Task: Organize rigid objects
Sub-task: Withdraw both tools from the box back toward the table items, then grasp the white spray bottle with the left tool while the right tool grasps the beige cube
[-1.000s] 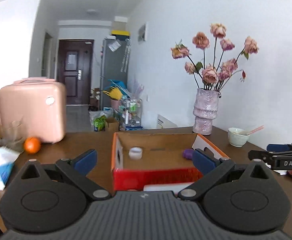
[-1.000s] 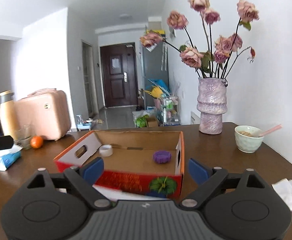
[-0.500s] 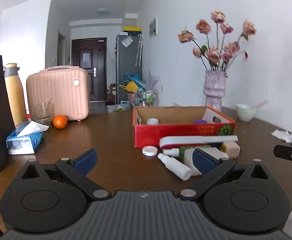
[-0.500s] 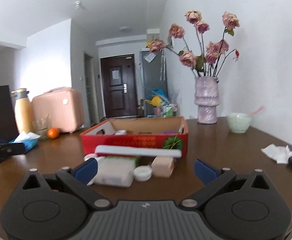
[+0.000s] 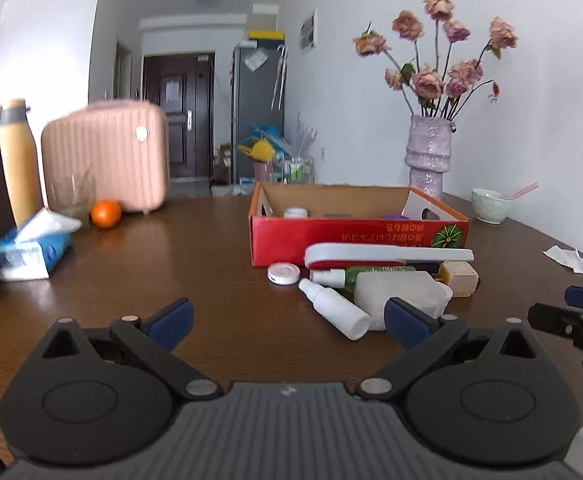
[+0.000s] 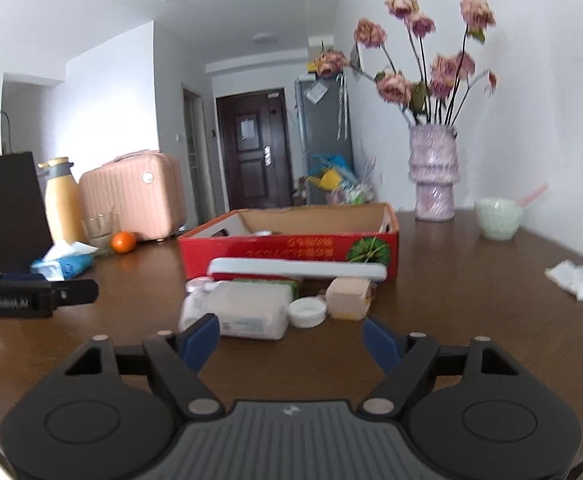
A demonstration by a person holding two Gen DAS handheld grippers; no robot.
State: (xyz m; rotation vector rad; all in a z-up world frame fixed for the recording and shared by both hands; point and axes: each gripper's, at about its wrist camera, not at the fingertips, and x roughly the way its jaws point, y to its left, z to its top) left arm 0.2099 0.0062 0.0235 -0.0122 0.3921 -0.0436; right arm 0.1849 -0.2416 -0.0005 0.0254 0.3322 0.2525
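White plastic bottles lie bunched on the brown table before the red cardboard box; your right claw, empty and closing, could scatter neighbours; your left claw gapes empty.

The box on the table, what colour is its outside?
The box is red outside, with a green melon picture at one end. The right wrist view shows it best.
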